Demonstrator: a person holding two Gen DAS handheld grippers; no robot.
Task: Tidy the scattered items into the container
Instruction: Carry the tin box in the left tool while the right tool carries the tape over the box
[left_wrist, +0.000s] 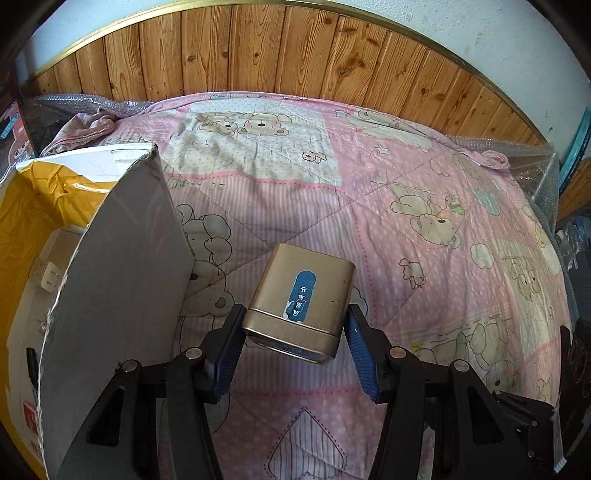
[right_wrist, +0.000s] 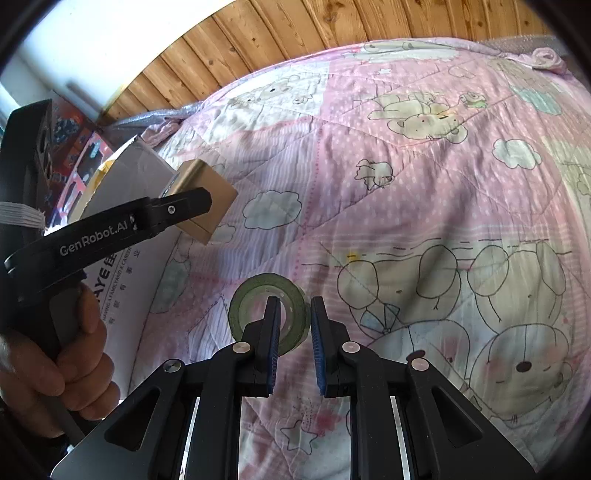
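Right tool (right_wrist: 292, 316) straddles tape roll (right_wrist: 269, 314) wall, unclamped; left tool (left_wrist: 295, 325) clamps gold tin (left_wrist: 301, 295).

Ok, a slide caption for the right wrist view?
Right tool straddling the rim of a green tape roll on the quilt; left tool holds a gold tin beside the cardboard box.
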